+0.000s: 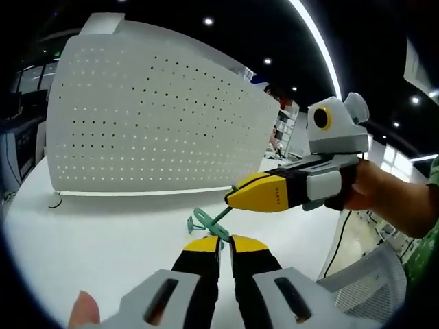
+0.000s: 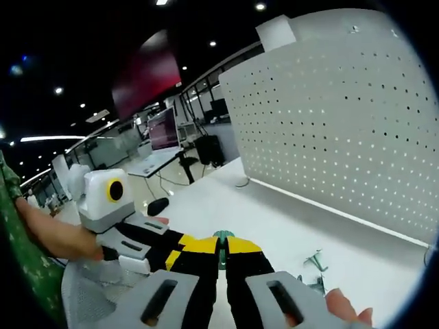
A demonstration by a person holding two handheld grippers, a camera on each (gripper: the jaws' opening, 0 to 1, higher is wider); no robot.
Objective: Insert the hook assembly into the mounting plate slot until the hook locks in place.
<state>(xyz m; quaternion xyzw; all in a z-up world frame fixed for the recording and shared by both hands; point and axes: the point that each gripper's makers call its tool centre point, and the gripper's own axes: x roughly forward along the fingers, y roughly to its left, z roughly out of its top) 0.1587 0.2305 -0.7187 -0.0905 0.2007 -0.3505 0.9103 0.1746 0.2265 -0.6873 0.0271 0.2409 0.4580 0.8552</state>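
Observation:
A green hook assembly (image 1: 206, 221) with a ring end and a thin rod hangs just above the white table (image 1: 103, 240). My left gripper (image 1: 223, 240) is shut on its lower end. My right gripper (image 1: 236, 197) comes in from the right and pinches the rod's upper end. In the right gripper view, the green hook piece (image 2: 221, 238) peeks out between the shut tips of the right gripper (image 2: 221, 247), and the left gripper (image 2: 171, 257) meets it from the left. The white perforated mounting plate (image 1: 158, 123) stands upright behind, also in the right gripper view (image 2: 343, 116).
Two loose green hooks (image 2: 315, 264) lie on the table (image 2: 274, 219) to the right of my right jaws. A person's hand (image 1: 384, 199) holds the right gripper, over a mesh chair (image 1: 363, 274). Desks with monitors (image 2: 164, 130) stand far off.

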